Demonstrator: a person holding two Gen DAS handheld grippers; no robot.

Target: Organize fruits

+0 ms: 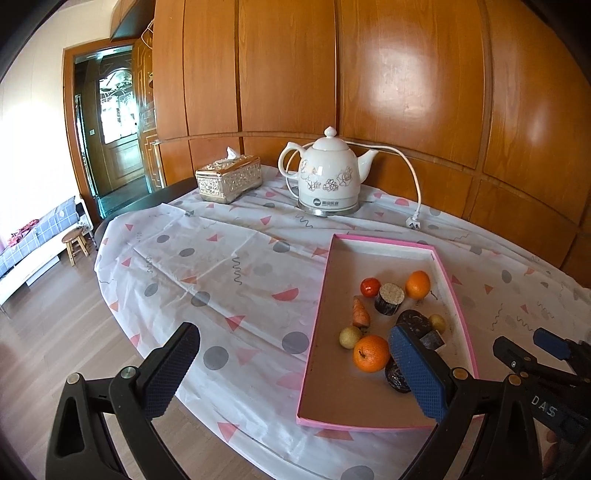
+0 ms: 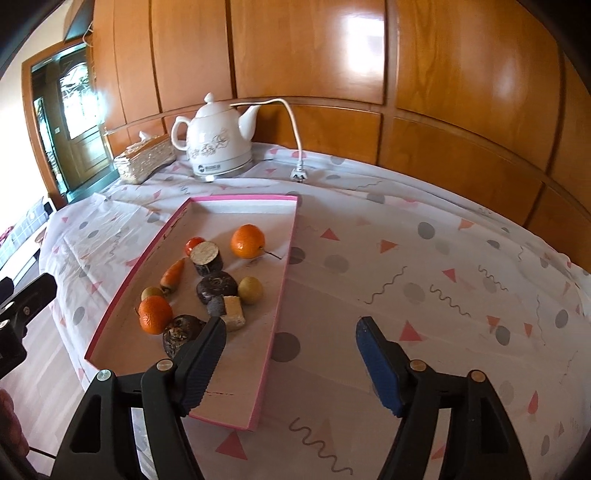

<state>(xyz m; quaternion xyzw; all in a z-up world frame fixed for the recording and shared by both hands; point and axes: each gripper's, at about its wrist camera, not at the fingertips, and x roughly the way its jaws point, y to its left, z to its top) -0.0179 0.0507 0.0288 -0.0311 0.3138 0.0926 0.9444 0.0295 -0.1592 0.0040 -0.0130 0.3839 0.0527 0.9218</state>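
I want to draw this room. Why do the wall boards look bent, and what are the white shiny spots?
Left wrist view: the fisheye lens bows the wooden wall; white patches are glare. Right wrist view: same bending, with glare on the wall and teapot.

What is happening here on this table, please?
A person holds two grippers above a table with a patterned cloth. The left gripper and the right gripper are both open and hold nothing. The fruits, among them two oranges and a carrot, lie in the pink tray. A white kettle stands behind.
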